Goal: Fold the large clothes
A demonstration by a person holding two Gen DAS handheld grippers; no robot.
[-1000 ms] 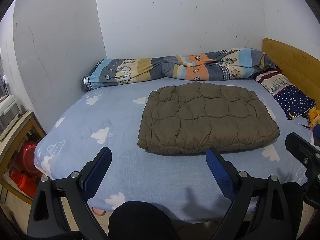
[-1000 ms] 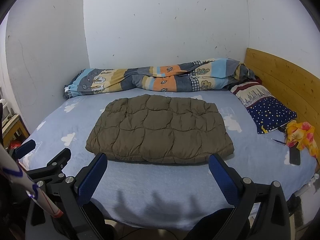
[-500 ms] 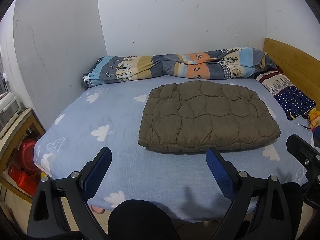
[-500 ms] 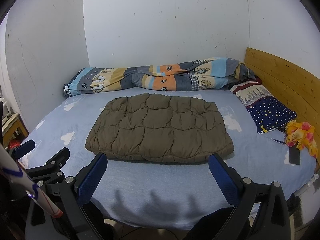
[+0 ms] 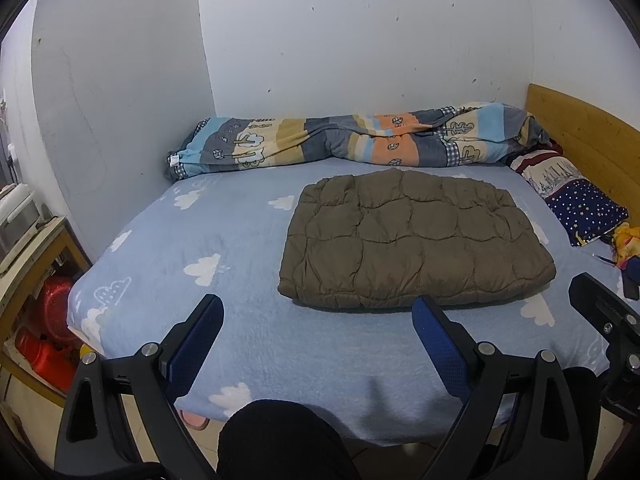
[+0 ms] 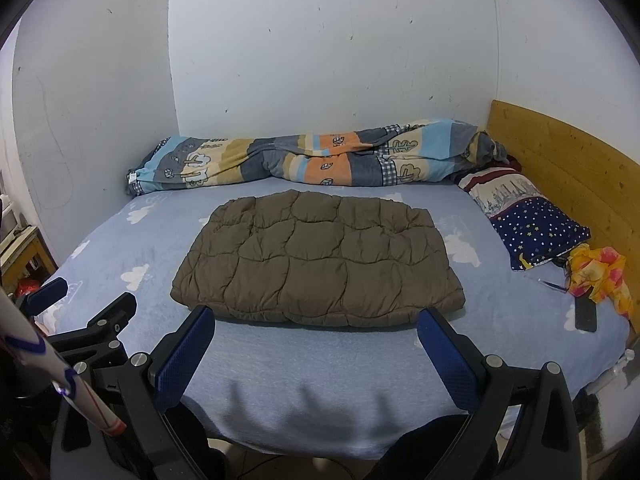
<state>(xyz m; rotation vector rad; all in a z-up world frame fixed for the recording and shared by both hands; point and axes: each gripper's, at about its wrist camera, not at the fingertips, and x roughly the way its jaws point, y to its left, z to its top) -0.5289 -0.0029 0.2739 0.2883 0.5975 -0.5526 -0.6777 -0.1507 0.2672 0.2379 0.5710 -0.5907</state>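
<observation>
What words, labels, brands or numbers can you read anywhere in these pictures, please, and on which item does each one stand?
No text is readable here.
White tag on the rolled patterned duvet: too small to read.
Striped pillow: skyline-like print, with no letters that can be made out.
White pole with blue marks: squiggles, not legible as letters.
Brown quilted garment: no label visible.

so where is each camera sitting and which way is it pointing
Left wrist: rides the left gripper at the bed's near edge, facing the far wall across the brown quilted garment; its open blue fingers, the right gripper's tip and a dark-clothed knee show.
Right wrist: rides the right gripper, beside and right of the left one, same heading; its open fingers and the left gripper at lower left show.
Shared: the garment, blue cloud sheet, rolled patterned duvet, starry pillow, wooden headboard.
</observation>
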